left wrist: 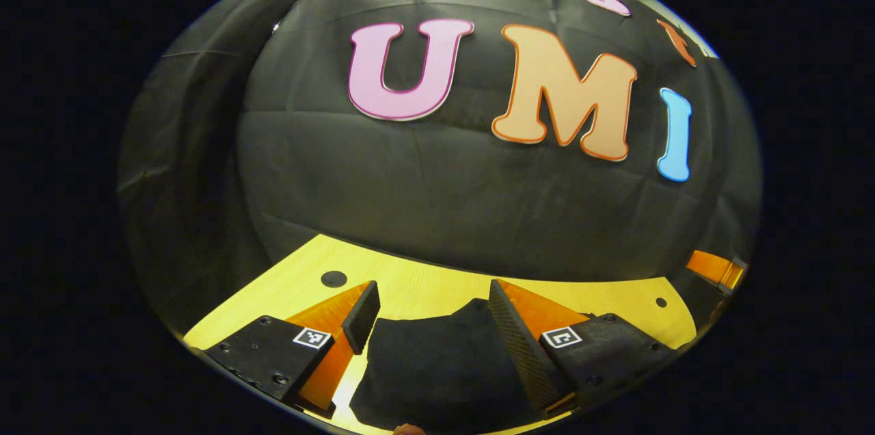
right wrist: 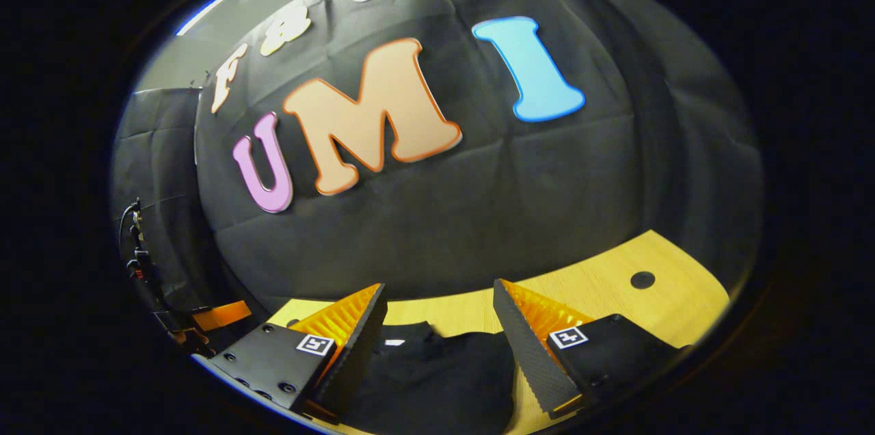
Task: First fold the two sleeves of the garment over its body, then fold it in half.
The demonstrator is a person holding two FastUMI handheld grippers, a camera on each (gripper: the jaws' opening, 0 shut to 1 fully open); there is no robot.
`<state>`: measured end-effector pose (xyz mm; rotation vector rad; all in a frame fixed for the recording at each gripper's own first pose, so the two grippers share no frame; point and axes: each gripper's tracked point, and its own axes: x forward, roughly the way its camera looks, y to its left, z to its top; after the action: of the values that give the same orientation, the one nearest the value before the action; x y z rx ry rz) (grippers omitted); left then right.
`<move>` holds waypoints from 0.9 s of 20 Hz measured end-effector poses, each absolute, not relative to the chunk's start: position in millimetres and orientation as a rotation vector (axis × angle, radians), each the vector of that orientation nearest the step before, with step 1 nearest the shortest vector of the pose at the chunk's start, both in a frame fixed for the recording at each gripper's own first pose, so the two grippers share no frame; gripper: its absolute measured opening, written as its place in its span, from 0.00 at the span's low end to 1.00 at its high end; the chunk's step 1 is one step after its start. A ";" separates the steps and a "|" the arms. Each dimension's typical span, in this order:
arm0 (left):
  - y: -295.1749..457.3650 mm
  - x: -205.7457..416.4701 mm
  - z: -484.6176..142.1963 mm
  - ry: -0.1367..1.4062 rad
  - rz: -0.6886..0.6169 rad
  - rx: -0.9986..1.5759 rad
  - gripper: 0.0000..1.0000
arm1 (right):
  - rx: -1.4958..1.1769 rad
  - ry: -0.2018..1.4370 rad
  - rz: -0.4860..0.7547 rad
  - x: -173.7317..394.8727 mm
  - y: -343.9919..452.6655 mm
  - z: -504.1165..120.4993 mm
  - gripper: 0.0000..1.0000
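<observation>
- Left gripper view: a yellow wooden counter (left wrist: 424,284) runs up to the booth's black cloth wall (left wrist: 437,195); two round dark holes in its top, one far left (left wrist: 333,278), one far right (left wrist: 660,301).
- One black garment (left wrist: 437,366) lies on the counter, below and between the left tool's (left wrist: 431,312) fingers; the fingers stand apart and press on nothing.
- A hump of the cloth rises toward the wall; its long axis cannot be told.
- Right gripper view: the same counter (right wrist: 615,291) with one dark hole (right wrist: 642,279), and the garment (right wrist: 437,373) spread flat between the right tool's (right wrist: 441,319) fingers, which are parted and hold nothing.
- At the left edge, the other tool (right wrist: 205,325) shows in part.
</observation>
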<state>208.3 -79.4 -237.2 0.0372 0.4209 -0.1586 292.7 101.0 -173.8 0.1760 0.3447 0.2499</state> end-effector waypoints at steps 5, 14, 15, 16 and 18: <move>-66.5 154.7 -193.9 0.316 -0.179 0.072 0.94 | 0.124 0.242 0.238 212.7 103.6 -137.4 0.97; -48.6 56.6 -160.5 0.290 -0.249 0.089 0.94 | 0.118 0.239 0.219 89.2 119.5 -136.5 0.97; -43.2 46.2 -157.5 0.292 -0.240 0.082 0.94 | 0.125 0.246 0.219 77.1 121.1 -139.4 0.97; -41.0 34.7 -154.2 0.287 -0.244 0.069 0.94 | 0.129 0.249 0.224 64.3 124.6 -142.1 0.97; -35.0 11.4 -148.1 0.287 -0.246 0.051 0.94 | 0.127 0.252 0.217 36.7 134.9 -150.1 0.93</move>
<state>11.4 -35.0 -148.1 0.0508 0.2869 -0.2458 36.7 134.9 -150.1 0.1269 0.2525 0.2166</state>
